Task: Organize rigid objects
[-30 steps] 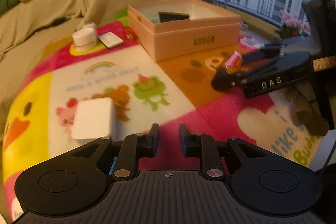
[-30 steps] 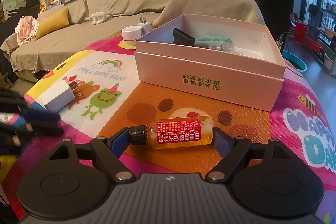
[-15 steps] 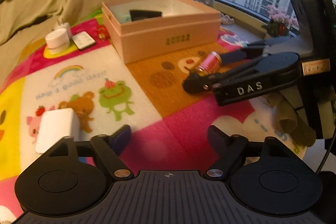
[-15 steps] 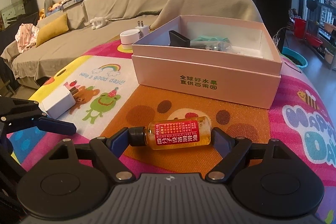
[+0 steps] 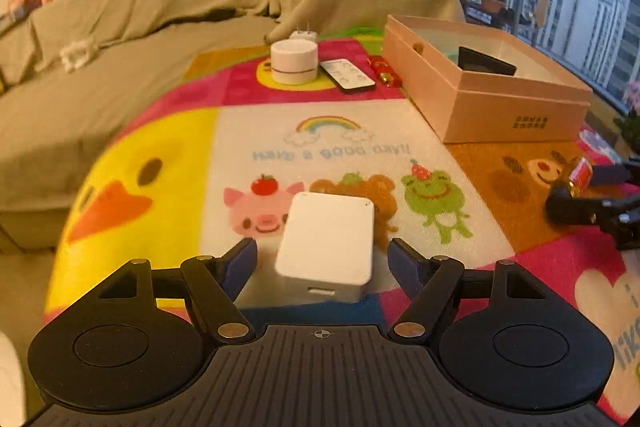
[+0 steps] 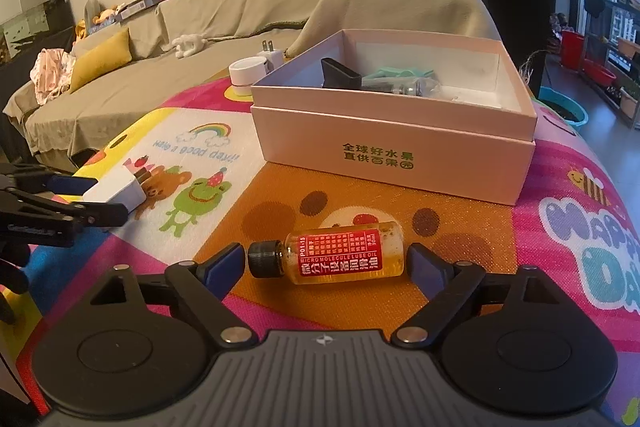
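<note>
On the cartoon-print blanket [image 5: 224, 131] covering the tabletop:
Left tool [image 5: 322, 259]: jaws stood wide, one finger on each side of the white charger block [image 5: 326, 241], with a gap on both sides and no contact visible.
White charger block: lay flat on the pig and bear print, near the blanket's front edge.
Right tool [image 6: 325, 263]: jaws stood wide, flanking the oil bottle [image 6: 336, 253]; the left finger sat just beside the black cap and the right finger just beside the base. Contact could not be confirmed.
Oil bottle: lay on its side on the orange panel, red label up, in front of the pink box [image 6: 394, 151].
Pink box: stood open; a black item and a teal item lay inside.
Far edge: a white round puck [image 5: 294, 62], a slim remote [image 5: 347, 75] and a white plug [image 6: 271, 55] sat near the box.
</note>
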Demonstrator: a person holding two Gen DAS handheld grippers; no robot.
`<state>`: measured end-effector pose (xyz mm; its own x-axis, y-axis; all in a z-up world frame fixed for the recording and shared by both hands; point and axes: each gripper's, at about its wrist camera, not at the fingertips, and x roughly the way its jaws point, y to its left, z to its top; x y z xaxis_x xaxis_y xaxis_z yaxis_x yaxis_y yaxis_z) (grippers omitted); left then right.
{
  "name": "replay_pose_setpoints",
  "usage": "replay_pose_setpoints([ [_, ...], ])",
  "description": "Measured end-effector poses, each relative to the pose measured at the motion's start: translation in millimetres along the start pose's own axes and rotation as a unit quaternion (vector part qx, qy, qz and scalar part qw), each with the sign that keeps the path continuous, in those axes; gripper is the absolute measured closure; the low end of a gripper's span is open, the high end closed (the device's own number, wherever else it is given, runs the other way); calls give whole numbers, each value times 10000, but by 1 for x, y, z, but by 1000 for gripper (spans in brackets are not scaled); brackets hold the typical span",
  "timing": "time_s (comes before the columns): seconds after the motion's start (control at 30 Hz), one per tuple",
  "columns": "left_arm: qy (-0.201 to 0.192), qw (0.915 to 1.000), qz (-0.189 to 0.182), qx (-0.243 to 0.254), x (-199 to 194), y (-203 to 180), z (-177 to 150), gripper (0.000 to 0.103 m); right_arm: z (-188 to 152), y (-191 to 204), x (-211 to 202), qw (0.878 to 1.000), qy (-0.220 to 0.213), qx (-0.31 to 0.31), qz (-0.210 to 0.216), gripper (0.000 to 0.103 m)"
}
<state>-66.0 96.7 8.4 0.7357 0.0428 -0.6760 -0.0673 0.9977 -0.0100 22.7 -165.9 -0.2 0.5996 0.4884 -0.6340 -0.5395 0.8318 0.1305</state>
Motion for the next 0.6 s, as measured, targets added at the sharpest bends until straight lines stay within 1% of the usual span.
replay_pose_setpoints([
  [0.1, -256, 9996, 4, 140, 4, -5, -5, 24, 0, 3, 1, 9999, 35, -101, -26, 15],
  [0.17, -371, 9991, 45, 211, 0, -9, -10, 27, 0, 6, 3, 9998, 75, -190, -65, 15],
  [0.23, -382, 9991, -61, 162, -4, -6, -14, 33, 1, 9, 4, 9995, 107, -275, -83, 14],
  [0.33, -356, 9990, -178, 227, -6, -5, -15, 35, 0, 13, 6, 9991, 132, -387, -139, 14],
  [0.43, -302, 9990, -211, 248, -5, -5, -12, 36, -1, 14, 4, 9988, 84, -450, -173, 22],
  [0.47, -300, 9991, -193, 224, -4, -5, -12, 38, -1, 15, 4, 9987, 67, -468, -174, 24],
  [0.5, -312, 9993, -107, 181, -4, -5, -11, 50, -2, 16, 4, 9986, 67, -486, -175, 24],
  [0.53, -330, 9994, -23, 131, -4, -5, -10, 53, -1, 16, 4, 9986, 68, -496, -183, 24],
  [0.6, -310, 9995, 9, 78, -2, -5, -8, 53, -1, 16, 4, 9985, 71, -503, -186, 24],
])
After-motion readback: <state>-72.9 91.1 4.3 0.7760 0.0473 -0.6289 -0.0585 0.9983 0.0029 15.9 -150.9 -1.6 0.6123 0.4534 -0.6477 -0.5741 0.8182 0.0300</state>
